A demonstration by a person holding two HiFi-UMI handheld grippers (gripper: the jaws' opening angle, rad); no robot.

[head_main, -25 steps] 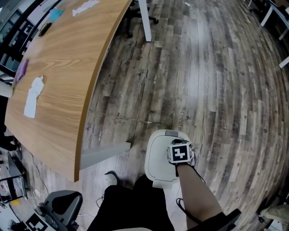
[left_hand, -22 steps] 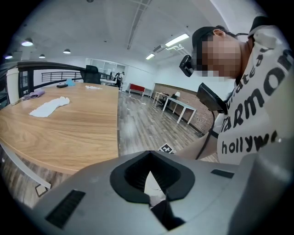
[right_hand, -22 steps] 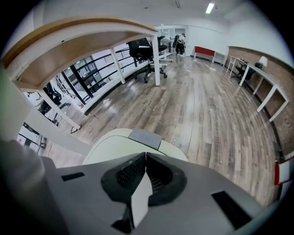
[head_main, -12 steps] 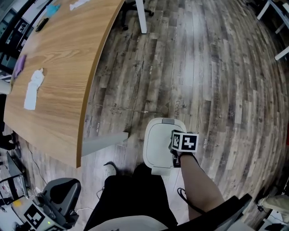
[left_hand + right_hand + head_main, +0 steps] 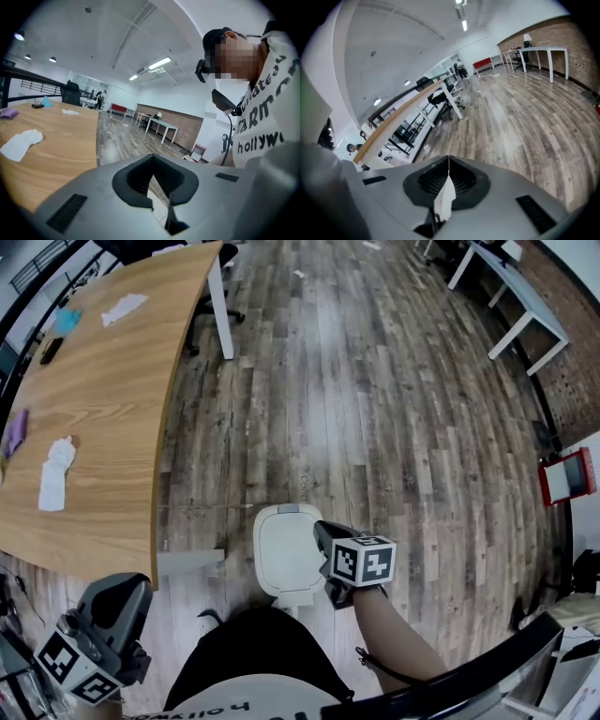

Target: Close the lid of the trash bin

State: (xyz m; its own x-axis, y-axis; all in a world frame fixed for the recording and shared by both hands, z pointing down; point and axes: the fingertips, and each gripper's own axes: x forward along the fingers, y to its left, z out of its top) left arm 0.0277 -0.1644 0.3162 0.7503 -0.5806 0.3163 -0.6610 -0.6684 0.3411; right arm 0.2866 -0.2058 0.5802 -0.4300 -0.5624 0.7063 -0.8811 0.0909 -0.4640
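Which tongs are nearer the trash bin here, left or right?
Right. The right tongs are at the right edge of the trash bin; the left tongs are well off to its left, by the table corner.

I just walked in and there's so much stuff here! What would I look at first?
The closed white trash bin stands on the wood floor, right in front of the person's legs. The right gripper, with its checkered marker cube, hangs at the bin's right edge with its jaws together. A big curved wooden table fills the left side.
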